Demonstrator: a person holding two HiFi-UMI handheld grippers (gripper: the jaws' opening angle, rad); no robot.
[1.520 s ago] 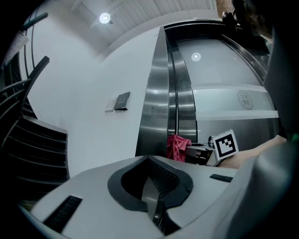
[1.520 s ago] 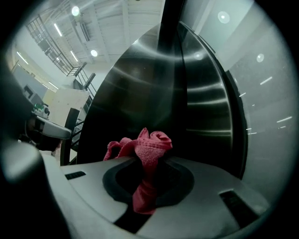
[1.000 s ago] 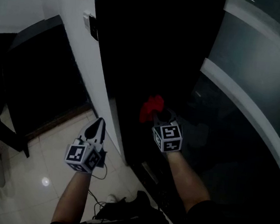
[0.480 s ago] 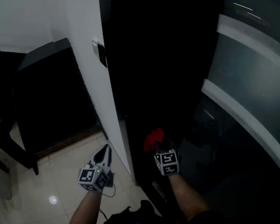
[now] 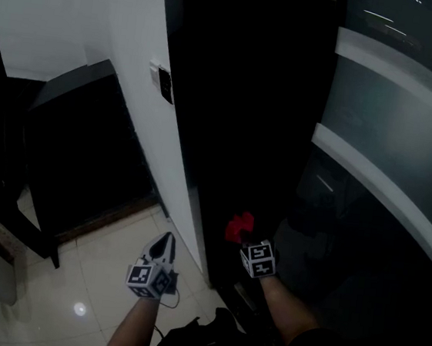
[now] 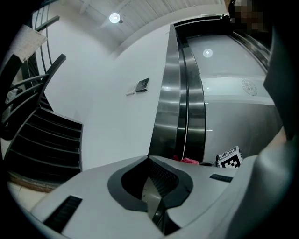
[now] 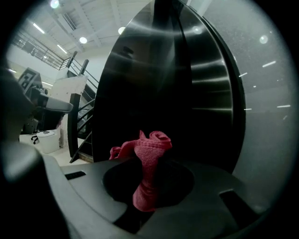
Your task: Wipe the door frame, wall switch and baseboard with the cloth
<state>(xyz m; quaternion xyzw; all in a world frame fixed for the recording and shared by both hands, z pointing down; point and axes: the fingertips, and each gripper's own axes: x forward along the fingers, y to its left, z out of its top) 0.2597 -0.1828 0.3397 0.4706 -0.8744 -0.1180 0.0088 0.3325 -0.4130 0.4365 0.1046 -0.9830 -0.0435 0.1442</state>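
A: Start at the left. What is the left tool (image 5: 165, 240) doing down by the tiled floor (image 5: 104, 272)?

B: It is clenched on nothing. In the left gripper view its two tips (image 6: 150, 161) meet, with only the hollow behind them. It hangs low and apart from the wall (image 5: 128, 57), probably just to keep clear, since this job needs one working hand.

A: And the wall switch (image 5: 163, 83)?

B: It sits high on the white wall, just left of the door frame (image 5: 205, 128), well above both tools. The left gripper view shows it as a small plate (image 6: 141, 85) beside the steel strips of the frame (image 6: 180, 102). Nothing is near it, so it looks untouched at this moment.

A: Then the cloth?

B: The red cloth (image 5: 238, 227) is at the lower part of the door frame, bunched at the front of the right tool (image 5: 243, 237). In the right gripper view the tool (image 7: 147, 186) is clamped on the cloth's lower end, and the loose folds (image 7: 149, 154) stand up past the tips towards the dark steel.

A: Why hold it that way?

B: Likely so that the soft bunch meets the frame before the hard tips do. Whether it actually touches the metal cannot be told from these views
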